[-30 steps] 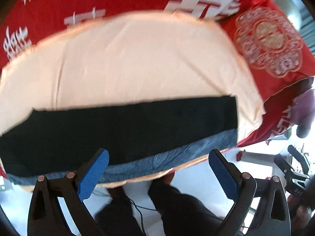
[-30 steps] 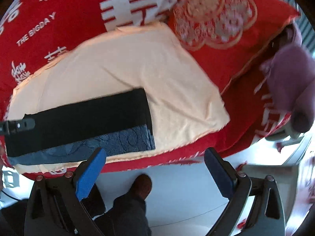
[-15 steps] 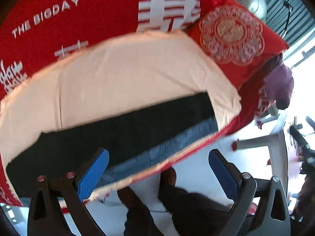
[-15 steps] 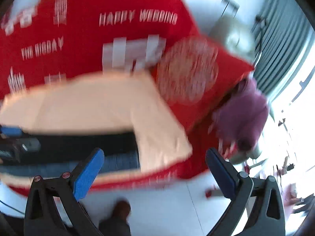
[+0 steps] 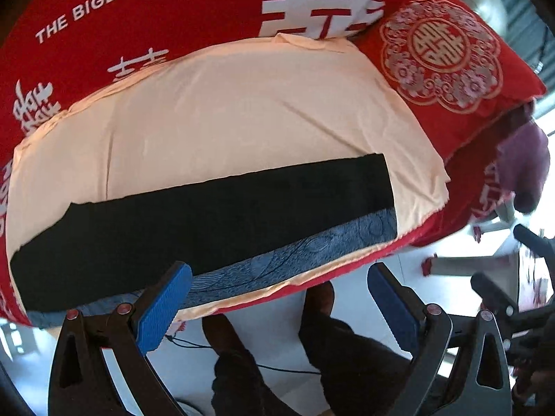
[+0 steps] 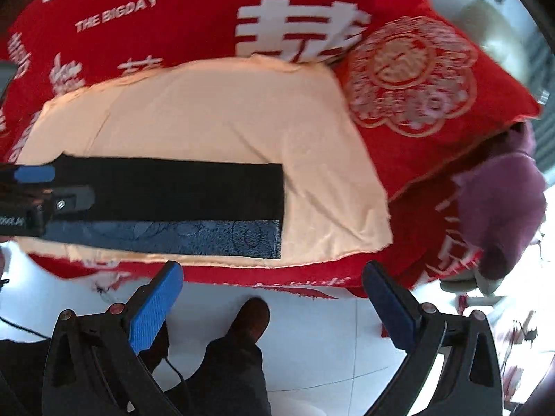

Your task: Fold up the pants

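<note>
Black pants [image 5: 215, 215] lie flat as one long band on a peach cloth [image 5: 225, 114], with a blue patterned inner strip [image 5: 305, 253] showing along the near edge. In the right wrist view the same pants [image 6: 180, 194] end squarely at the right. My left gripper [image 5: 277, 308] hovers open above the near edge of the pants, its fingers empty. My right gripper [image 6: 270, 308] is open too, held over the floor just off the bed's edge, right of the pants' end. The left gripper [image 6: 38, 187] also appears at the left of the right wrist view, over the pants.
The peach cloth rests on a red bedspread [image 5: 156, 7] with white lettering. A red embroidered cushion [image 5: 444, 55] and a purple plush item [image 5: 523, 170] sit at the right. A person's legs and shoes [image 6: 249, 322] stand on the white floor below the grippers.
Both wrist views swung up and away half a second ago, then came back down toward the pants. The pants have not moved and both grippers stayed open.
</note>
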The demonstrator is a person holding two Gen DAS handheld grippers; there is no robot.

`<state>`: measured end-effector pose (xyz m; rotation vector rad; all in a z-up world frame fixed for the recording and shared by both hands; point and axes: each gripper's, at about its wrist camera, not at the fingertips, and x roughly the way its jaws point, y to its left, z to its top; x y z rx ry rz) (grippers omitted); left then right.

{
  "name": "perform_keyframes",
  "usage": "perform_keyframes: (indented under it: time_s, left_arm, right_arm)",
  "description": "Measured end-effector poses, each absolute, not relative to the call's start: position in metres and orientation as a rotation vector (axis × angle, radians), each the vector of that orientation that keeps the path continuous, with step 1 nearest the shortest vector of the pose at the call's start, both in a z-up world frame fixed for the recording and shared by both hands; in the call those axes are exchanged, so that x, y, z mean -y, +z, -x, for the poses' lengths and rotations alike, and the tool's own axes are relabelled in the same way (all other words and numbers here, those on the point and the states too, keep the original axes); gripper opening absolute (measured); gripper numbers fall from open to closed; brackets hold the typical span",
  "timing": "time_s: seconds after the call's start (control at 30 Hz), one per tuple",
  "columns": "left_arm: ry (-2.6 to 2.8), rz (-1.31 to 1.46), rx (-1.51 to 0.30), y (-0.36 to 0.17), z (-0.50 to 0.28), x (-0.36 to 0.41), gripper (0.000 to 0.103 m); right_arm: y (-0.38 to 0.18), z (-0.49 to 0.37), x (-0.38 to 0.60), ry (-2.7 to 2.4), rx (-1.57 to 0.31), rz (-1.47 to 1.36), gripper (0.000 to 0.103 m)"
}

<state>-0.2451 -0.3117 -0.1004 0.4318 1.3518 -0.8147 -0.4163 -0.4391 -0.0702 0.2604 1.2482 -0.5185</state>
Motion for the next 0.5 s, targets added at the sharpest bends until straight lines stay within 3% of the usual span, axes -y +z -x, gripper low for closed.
perform_keyframes:
  time_s: [0.5]
  left_arm:
    - [-0.628, -0.430, -1.430, -0.145, 0.255, 0.350, 0.101]
  right_arm:
    - [-0.144, 0.412, 0.514, -0.306, -1.310, -0.458, 0.103]
